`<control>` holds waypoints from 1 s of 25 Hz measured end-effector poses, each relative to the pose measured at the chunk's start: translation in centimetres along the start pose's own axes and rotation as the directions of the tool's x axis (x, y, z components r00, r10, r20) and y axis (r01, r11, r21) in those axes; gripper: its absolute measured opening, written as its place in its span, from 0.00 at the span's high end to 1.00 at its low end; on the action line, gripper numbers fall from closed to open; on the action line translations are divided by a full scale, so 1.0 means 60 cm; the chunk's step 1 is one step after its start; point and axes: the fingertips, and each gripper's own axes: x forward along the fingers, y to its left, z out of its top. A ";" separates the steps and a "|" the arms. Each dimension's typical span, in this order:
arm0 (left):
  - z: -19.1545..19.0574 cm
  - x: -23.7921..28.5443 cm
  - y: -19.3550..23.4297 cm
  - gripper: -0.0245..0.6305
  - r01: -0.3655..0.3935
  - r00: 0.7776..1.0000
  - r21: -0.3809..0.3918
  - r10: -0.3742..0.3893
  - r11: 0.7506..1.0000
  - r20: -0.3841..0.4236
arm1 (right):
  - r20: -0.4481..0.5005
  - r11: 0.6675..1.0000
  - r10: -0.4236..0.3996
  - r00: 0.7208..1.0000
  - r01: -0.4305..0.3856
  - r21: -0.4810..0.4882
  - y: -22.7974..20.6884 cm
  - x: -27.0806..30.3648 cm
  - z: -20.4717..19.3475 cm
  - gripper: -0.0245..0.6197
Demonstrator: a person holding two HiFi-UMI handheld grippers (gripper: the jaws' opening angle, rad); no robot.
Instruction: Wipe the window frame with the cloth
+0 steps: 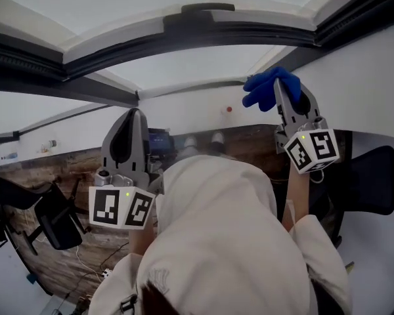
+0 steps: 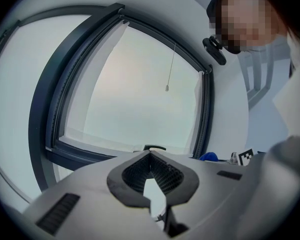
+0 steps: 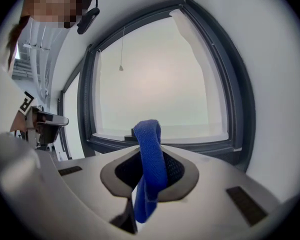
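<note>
**Cloth up by the frame, wipe not yet begun**

Pinching the blue cloth [image 3: 147,139] firmly in the right claw [image 3: 150,170], with a folded loop poking past the tips. Probably set that way to put fabric, not plastic, against the window frame [image 3: 230,99]. Held high and near the lower rail; touching or not, impossible to say.

Over to the left claw [image 2: 151,176]: tips together on nothing, held lower and well apart from the cloth. Likely just parked out of the way.

From the head view: both claws at once, and cloth bunched beyond the right tips.

From the right gripper view only: the fold threaded down between the jaws.

From the left gripper view only: a pull cord [image 2: 167,88] hanging before the pane [image 2: 135,99], and a scrap of blue low at the right.
</note>
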 end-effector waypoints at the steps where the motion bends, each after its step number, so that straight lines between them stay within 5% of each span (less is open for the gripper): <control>1: 0.002 -0.003 0.007 0.95 0.011 1.000 0.002 -0.011 1.000 -0.006 | -0.008 1.000 0.003 1.000 -0.003 0.013 0.021 -0.010 -0.005 0.87; 12: 0.008 -0.027 0.052 0.95 0.148 0.987 0.013 -0.147 0.989 -0.060 | -0.010 0.997 -0.018 1.000 0.018 0.078 0.166 -0.067 -0.007 0.87; 25: -0.016 -0.078 0.073 0.95 0.138 0.986 0.000 -0.137 0.990 -0.089 | -0.044 0.999 -0.030 0.999 0.032 0.043 0.222 -0.091 -0.026 0.87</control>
